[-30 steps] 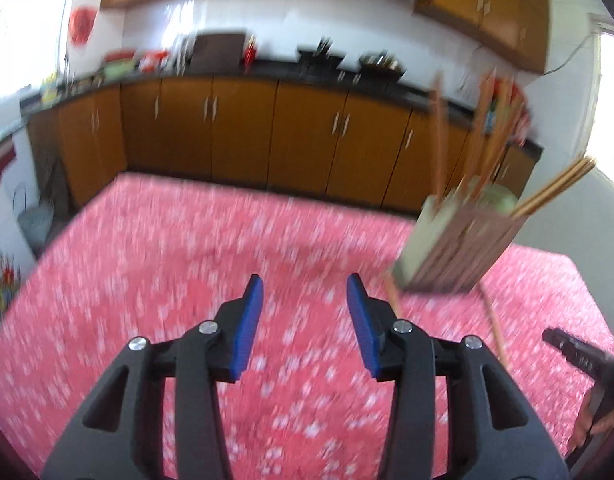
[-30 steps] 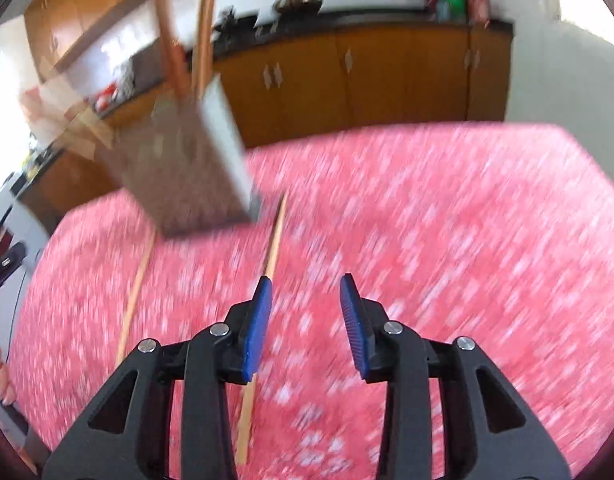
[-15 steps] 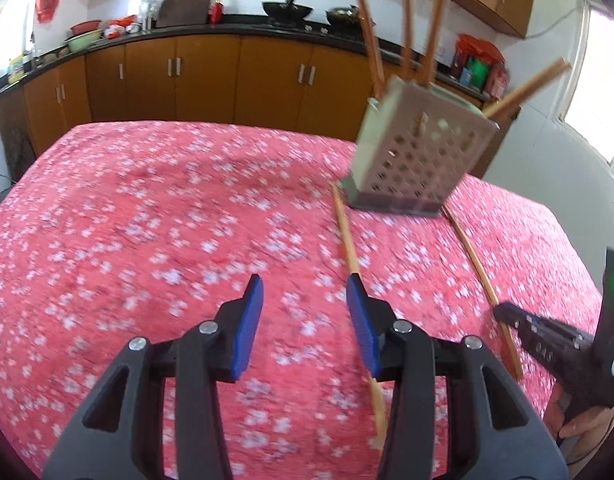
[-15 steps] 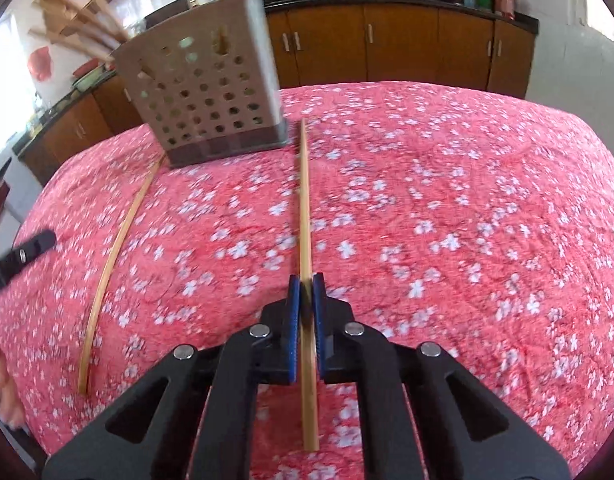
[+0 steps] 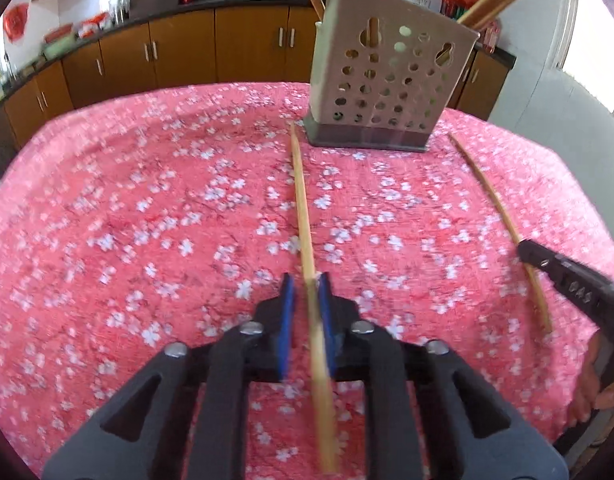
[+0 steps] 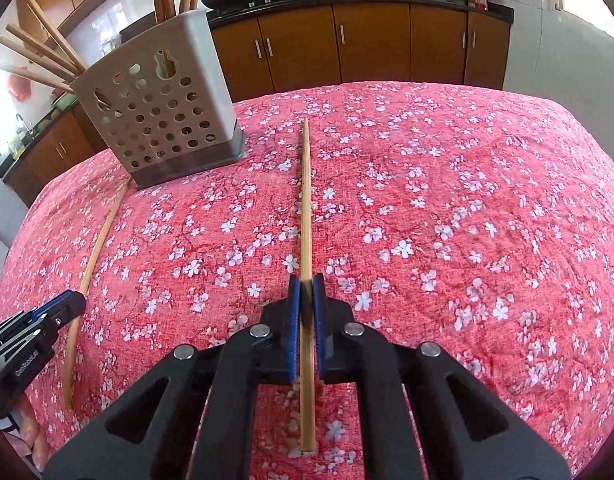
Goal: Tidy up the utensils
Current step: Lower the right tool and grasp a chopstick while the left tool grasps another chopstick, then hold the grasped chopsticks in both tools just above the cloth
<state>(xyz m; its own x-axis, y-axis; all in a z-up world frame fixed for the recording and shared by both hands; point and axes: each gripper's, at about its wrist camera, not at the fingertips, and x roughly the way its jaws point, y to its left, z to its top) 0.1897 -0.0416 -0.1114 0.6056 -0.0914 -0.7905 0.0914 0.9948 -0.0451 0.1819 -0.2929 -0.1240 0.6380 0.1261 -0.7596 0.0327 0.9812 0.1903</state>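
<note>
The left gripper is closing around a bamboo chopstick running up the centre of its frame; the stick is lying against the right pad, with a sliver of gap at the left one, so whether the grasp is firm cannot be told. The right gripper is clenching its jaws on a second chopstick, also mid-frame. Both sticks are lying flat on the floral red tablecloth, their tips pointing toward the perforated utensil holder at upper left of the right view and upper centre of the left view. The risks appear to be these: each thin stick is being held near one end, so it may pivot or slip during lifting, and an off-centre left grip may let its stick roll free.
</note>
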